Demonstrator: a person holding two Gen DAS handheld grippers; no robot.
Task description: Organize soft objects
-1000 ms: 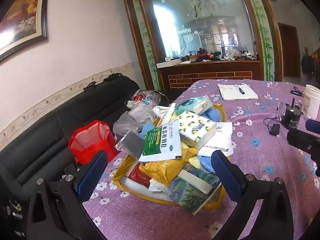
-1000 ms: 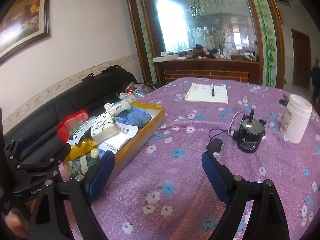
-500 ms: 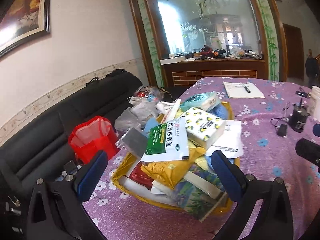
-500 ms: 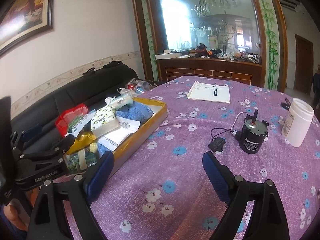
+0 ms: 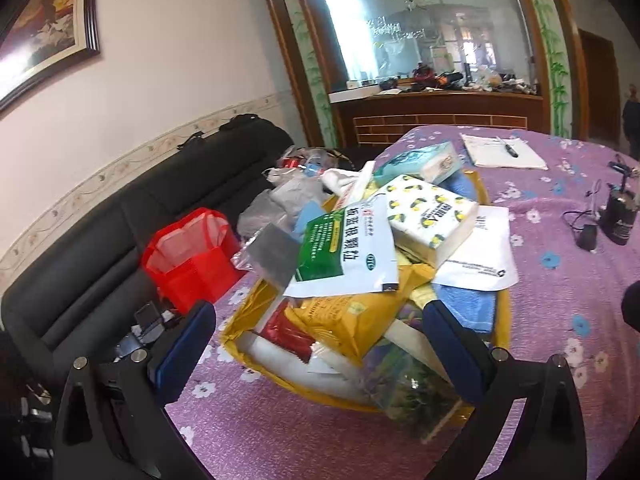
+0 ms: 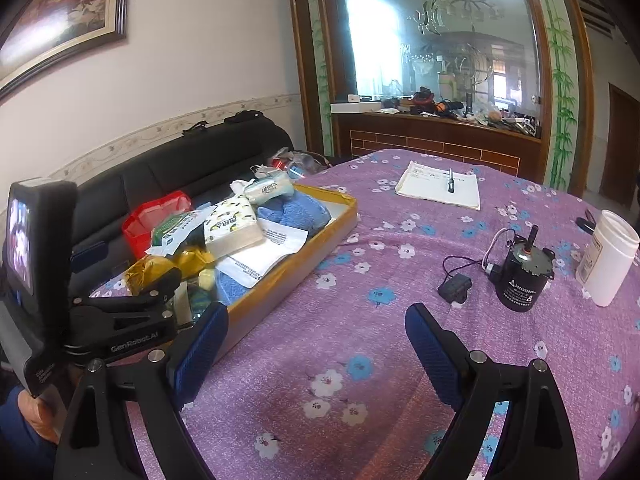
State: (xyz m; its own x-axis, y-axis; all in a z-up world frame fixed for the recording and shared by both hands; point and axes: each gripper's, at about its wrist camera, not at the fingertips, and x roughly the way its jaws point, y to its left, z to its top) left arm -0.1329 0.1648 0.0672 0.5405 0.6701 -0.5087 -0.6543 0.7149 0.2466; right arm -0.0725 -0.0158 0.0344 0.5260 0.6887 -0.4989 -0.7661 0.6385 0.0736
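A yellow tray (image 5: 240, 320) on the purple flowered tablecloth is piled with soft packs. On top lie a lemon-print tissue pack (image 5: 432, 216), a green and white sachet bag (image 5: 344, 252) and a teal tissue pack (image 5: 420, 160). Lower in the pile are a yellow pouch (image 5: 352, 320) and a blue towel (image 5: 464, 304). My left gripper (image 5: 320, 348) is open just in front of the tray's near end, holding nothing. My right gripper (image 6: 316, 348) is open and empty over bare cloth, right of the tray (image 6: 312, 248), where the blue towel (image 6: 296, 212) also shows.
A red plastic bag (image 5: 188, 256) sits on the black sofa (image 5: 120, 220) left of the table. A black motor with a cable (image 6: 520, 276), a white jar (image 6: 608, 256) and a notepad with a pen (image 6: 440, 188) stand to the right and far side.
The left gripper has come closer to the tray's near end, so the pile looks larger. The right gripper has shifted slightly. Both stay open and empty.
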